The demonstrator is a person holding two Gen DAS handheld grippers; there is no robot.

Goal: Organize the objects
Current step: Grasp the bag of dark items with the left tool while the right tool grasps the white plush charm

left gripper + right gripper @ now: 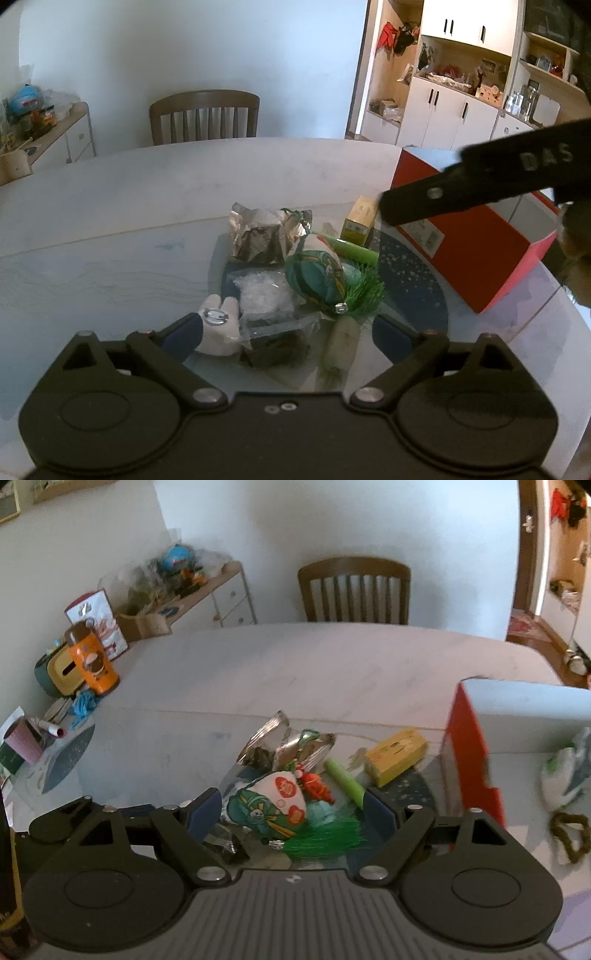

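1. Left gripper (pixel 288 334): black housing, two round caps, silver screws, dark blue finger pads (pixel 183 336).
2. Right gripper (pixel 293 810): same black linkage, ribbed grey body, blue pads (pixel 204 810).

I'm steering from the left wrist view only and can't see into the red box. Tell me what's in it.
Observer: The right wrist view looks past the red box wall. A white-and-green bag and a brown loop lie there.
Operator: Now report the table's left end.
Observer: An orange bottle stands upright there, with a pink cup nearer the camera.
Operator: Give me the right jaws.
Observer: The right gripper is open, its jaws on either side of the green tasselled charm, not closed on it.
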